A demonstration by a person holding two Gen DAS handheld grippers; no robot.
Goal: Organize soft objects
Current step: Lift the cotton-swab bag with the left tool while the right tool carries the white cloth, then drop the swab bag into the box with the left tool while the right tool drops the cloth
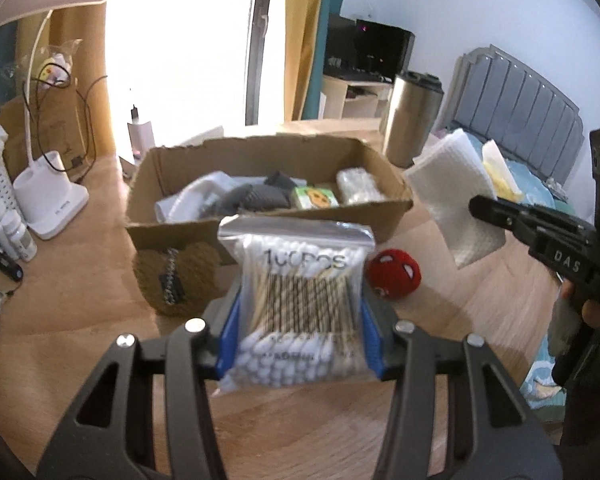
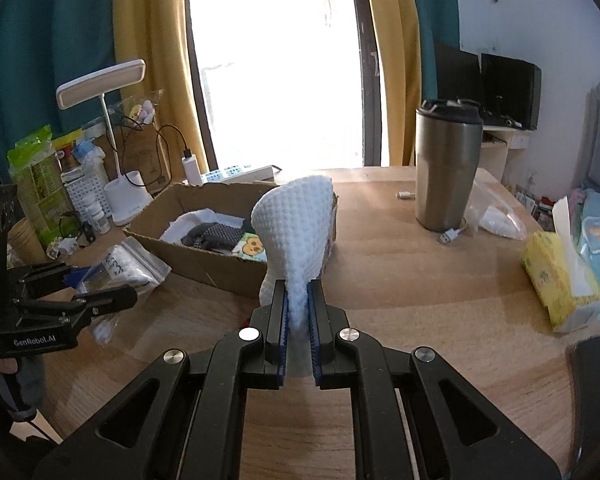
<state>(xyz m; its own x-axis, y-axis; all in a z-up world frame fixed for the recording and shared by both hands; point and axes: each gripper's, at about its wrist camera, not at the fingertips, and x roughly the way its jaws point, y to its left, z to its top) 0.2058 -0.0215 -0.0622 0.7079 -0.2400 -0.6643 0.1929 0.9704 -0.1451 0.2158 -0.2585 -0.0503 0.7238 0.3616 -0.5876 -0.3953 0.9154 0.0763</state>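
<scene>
I see a blown-out bright window [image 2: 276, 80] flanked by yellow curtains [image 2: 148, 60] behind the wooden counter [image 2: 420, 280]. Right of the window, dark monitors [image 2: 508, 92] stand against a pale wall [image 1: 480, 8], with a grey padded headboard [image 1: 520, 108] further right.

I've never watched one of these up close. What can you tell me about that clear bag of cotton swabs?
The bag of cotton swabs is a clear zip-top pouch printed "100PCS", packed with white-tipped, striped-stick swabs. It stands upright off the table, squeezed at its sides between the left gripper's blue pads, in front of the cardboard box.
</scene>
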